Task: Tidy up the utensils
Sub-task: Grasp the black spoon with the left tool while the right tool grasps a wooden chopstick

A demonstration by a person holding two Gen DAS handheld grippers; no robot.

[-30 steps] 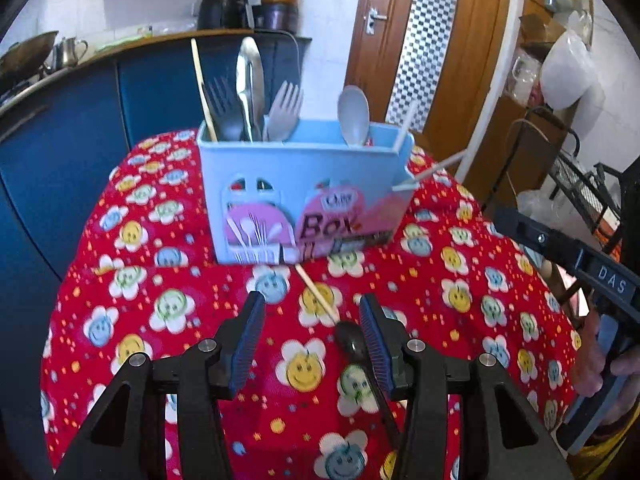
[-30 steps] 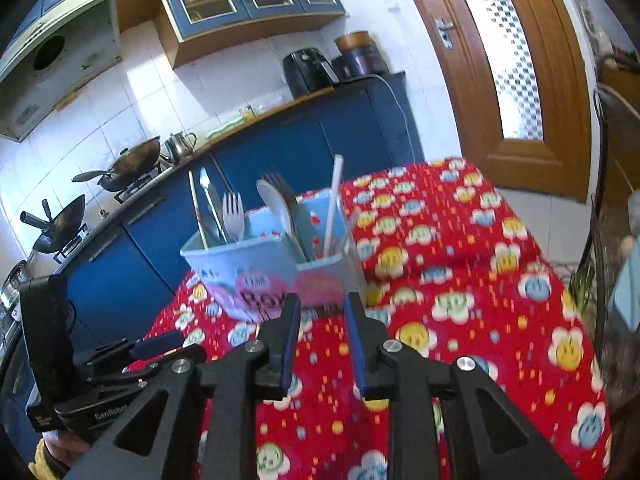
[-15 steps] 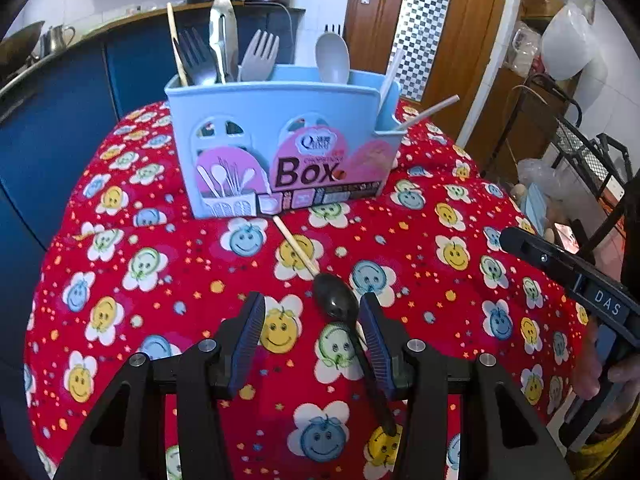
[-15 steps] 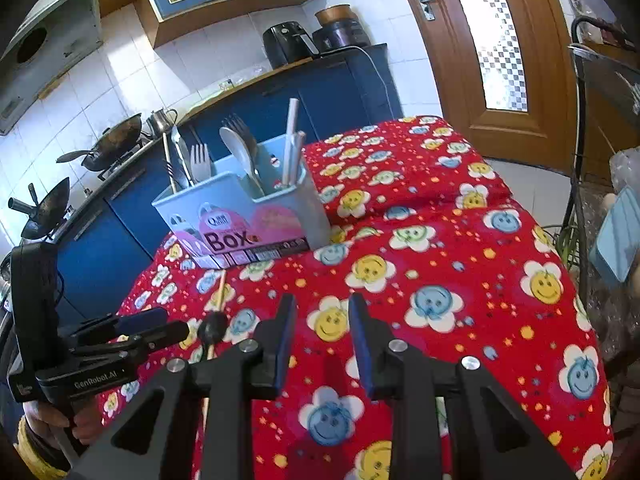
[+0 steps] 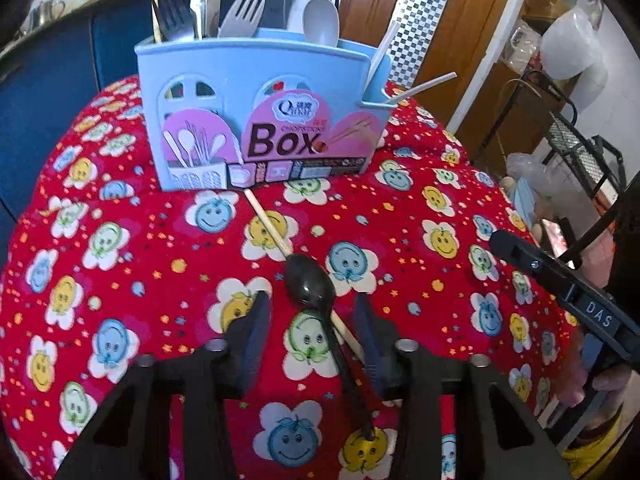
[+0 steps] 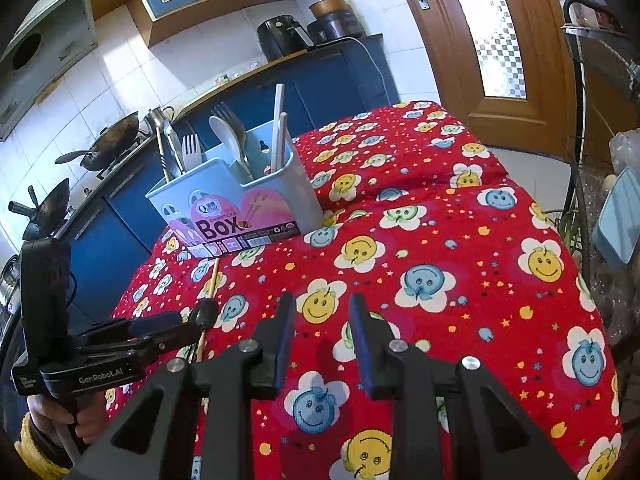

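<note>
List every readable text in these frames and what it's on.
"Box": pink label on the blue utensil holder.
"CHOPSTICKS": small print above it, barely legible.
"Q…": logo at the label's top; rest too blurred.
"DAS": tag on the right claw, seen from the left wrist camera.
"GenRobot.AI": body of the left claw, seen from the right wrist camera.
Small white print on that body's end and the label's bottom strip: unreadable.
</note>
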